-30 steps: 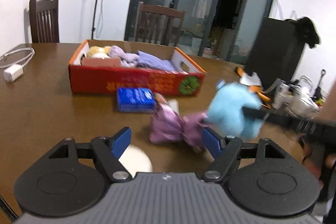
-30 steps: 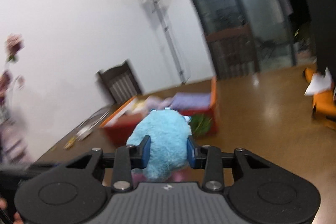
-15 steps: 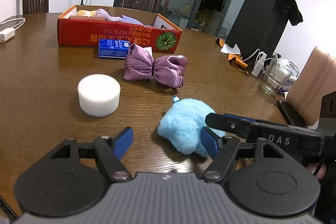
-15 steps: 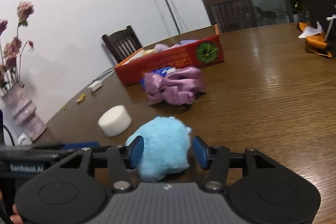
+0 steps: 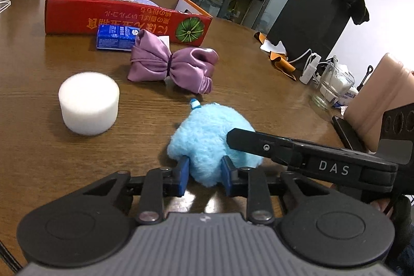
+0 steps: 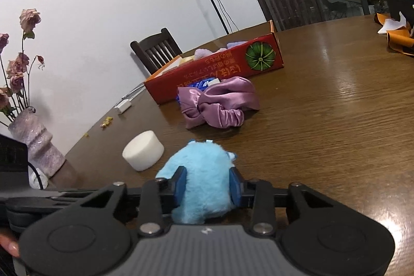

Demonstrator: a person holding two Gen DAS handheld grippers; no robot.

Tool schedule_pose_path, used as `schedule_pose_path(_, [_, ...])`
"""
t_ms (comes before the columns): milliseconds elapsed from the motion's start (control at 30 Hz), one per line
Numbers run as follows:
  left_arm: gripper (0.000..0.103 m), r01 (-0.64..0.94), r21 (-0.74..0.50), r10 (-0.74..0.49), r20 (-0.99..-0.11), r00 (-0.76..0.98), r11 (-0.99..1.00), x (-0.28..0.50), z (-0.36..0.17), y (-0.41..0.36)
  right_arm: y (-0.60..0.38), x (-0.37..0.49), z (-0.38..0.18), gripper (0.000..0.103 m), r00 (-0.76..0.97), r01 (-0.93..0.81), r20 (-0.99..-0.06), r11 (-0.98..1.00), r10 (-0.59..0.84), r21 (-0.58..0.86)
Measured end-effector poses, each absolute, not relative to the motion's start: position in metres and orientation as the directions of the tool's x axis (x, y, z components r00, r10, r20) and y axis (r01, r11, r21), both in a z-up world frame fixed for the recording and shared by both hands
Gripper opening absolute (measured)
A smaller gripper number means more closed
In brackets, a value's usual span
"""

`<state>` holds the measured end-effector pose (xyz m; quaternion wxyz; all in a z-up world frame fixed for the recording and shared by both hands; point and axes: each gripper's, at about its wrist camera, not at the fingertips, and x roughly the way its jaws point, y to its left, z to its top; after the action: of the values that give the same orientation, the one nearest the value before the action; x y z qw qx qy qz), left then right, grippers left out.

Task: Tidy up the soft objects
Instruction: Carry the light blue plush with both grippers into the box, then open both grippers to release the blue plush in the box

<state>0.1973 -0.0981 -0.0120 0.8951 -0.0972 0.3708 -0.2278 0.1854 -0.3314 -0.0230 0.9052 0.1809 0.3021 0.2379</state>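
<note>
A fluffy light-blue plush toy point(image 5: 207, 131) lies on the brown wooden table near its front edge. My left gripper point(image 5: 204, 176) is shut on its near end. My right gripper point(image 6: 205, 185) is shut on the same plush toy point(image 6: 201, 172) from the right, and its black arm point(image 5: 297, 154) crosses the left wrist view. A purple satin bow point(image 5: 170, 66) and a white foam cylinder point(image 5: 89, 102) lie further out. A red cardboard box point(image 5: 116, 17) with several soft items inside stands at the back.
A blue packet point(image 5: 116, 38) lies against the box front. A glass jar point(image 5: 332, 87), chargers and a black cabinet point(image 5: 308, 20) are at the right. A vase with dried roses point(image 6: 33, 141) stands at the left table edge. Chairs stand behind the table.
The plush toy came down from the air onto the table. My right gripper briefly opened, then shut on it again. My left gripper moved in and shut on the plush too.
</note>
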Motion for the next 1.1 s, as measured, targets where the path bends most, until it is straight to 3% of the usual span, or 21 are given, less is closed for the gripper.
schedule_pose_path(200, [0.026,0.399,-0.316,-0.509,-0.535,0.675,0.861,0.221,0.026,-0.100,-0.337,0.210,0.014,0.032,0.747,-0.349,-0.384,0.812,0.543,0.469])
schedule_pose_path(367, [0.026,0.418,-0.254,-0.489,-0.461,0.741,0.872,0.284,0.068,-0.100,-0.333,0.279,0.061,0.032,0.779,-0.390,-0.320,0.817,0.539,0.425])
schedule_pose_path(500, [0.026,0.373,-0.265,-0.457,-0.468,0.757,0.889,0.355,0.086,-0.086,-0.318,0.354,0.090,0.029,0.773,-0.425,-0.301,0.808,0.559,0.408])
schedule_pose_path(700, [0.027,0.275,-0.231,-0.358,-0.545,0.758,0.933,0.456,0.073,-0.064,-0.293,0.487,0.075,0.029,0.678,-0.361,-0.402,0.755,0.616,0.548])
schedule_pose_path(833, [0.034,0.240,-0.155,-0.284,-0.619,0.732,0.958,0.494,0.051,-0.060,-0.260,0.540,0.050,0.024,0.654,-0.316,-0.504,0.808,0.565,0.497])
schedule_pose_path(867, [0.037,0.226,-0.127,-0.255,-0.622,0.741,0.966,0.495,0.050,-0.058,-0.253,0.546,0.045,0.016,0.651,-0.308,-0.523,0.821,0.550,0.480])
schedule_pose_path(1100, [0.054,0.237,-0.131,-0.270,-0.532,0.802,0.963,0.447,0.055,-0.024,-0.218,0.546,0.019,0.015,0.603,-0.369,-0.623,0.867,0.498,0.336])
